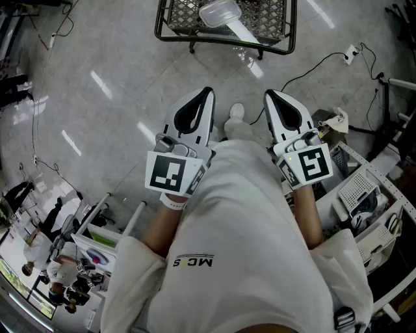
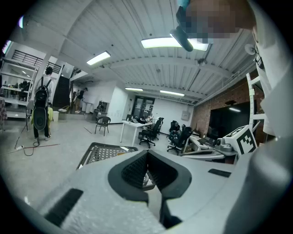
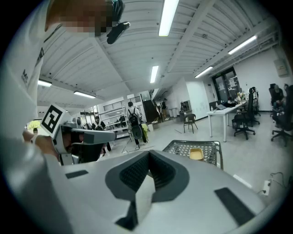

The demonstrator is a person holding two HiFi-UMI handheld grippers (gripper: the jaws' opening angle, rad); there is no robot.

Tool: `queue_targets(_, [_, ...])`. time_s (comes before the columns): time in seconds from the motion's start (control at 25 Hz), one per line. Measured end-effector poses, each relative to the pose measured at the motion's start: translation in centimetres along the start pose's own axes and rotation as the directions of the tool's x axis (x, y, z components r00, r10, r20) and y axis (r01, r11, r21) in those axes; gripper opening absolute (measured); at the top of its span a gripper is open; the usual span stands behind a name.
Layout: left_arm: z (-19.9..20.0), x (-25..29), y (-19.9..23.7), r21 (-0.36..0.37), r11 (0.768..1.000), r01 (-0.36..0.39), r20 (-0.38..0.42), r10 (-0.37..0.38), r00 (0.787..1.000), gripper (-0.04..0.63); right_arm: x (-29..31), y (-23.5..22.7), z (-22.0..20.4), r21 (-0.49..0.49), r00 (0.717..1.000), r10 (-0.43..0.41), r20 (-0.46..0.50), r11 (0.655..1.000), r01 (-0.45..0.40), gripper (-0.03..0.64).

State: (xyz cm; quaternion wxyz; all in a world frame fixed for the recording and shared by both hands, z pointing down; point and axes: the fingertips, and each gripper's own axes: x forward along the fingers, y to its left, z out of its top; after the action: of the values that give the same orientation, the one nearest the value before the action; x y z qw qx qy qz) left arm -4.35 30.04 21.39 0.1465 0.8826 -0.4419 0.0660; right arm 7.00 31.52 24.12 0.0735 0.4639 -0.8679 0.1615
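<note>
So both grippers are parked at waist height, pointing forward over the floor (image 1: pixel 110 104). The left gripper (image 1: pixel 207 92) has its jaws pressed together with nothing between them, and it's the same on the right gripper (image 1: pixel 269 95): tips meeting, empty. The closest thing ahead is a clear plastic tub (image 1: pixel 220 12) sitting on the mesh top of a low wire desk (image 1: pixel 224 40), well apart from both grippers. My guess is the tub is light and thin-walled, so it'll flex if squeezed hard, and smooth plastic like that tends to be slippery. I'd pinch one wall just under the rim, where it's probably stiffest, rather than try to span the whole thing.
</note>
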Motion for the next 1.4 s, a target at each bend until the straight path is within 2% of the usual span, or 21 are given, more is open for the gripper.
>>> queue_targets(0.12, [-0.1,0.1,-0.9,0.010,1.000,-0.001,0.005,0.001,1.000,0.023,-0.7,0.2,-0.1,-0.011,1.000,0.017,0.005,1.000,-0.017,0.017])
queue_targets(0.48, [0.9,0.2,-2.2,0.027,1.000,-0.015,0.023,0.015,1.000,0.023,-2.8,-1.6,-0.3,0.016,1.000,-0.004,0.028,1.000,0.004,0.017])
queue_targets(0.68, [-0.8,0.7,-3.2,0.018,1.000,-0.013,-0.005,0.013,1.000,0.023,-3.7,-2.8,0.2,0.086,0.996,0.005,0.085,0.996,-0.012,0.018])
queue_targets(0.84, [-1.3,1.3,-3.9,0.015,1.000,-0.004,-0.018,0.004,1.000,0.023,-3.7,-4.1,-0.1,0.074,0.996,-0.008,0.084,0.997,0.001,0.020])
queue_targets(1.08, [-0.8,3.4,-1.9,0.000,1.000,-0.011,-0.022,0.011,1.000,0.023,-1.1,-5.5,0.5,0.100,0.998,0.000,0.067,0.995,-0.006,0.021])
queue_targets(1.24, [-0.7,6.4,1.6,-0.031,1.000,-0.003,-0.029,0.002,1.000,0.023,3.1,-6.5,1.5,0.086,0.999,-0.002,0.050,0.996,-0.002,0.028])
queue_targets(1.4, [0.9,11.1,5.5,-0.042,0.998,0.039,-0.026,-0.040,0.999,0.023,8.2,-8.7,3.0,0.083,1.000,-0.013,0.025,0.997,0.011,0.042])
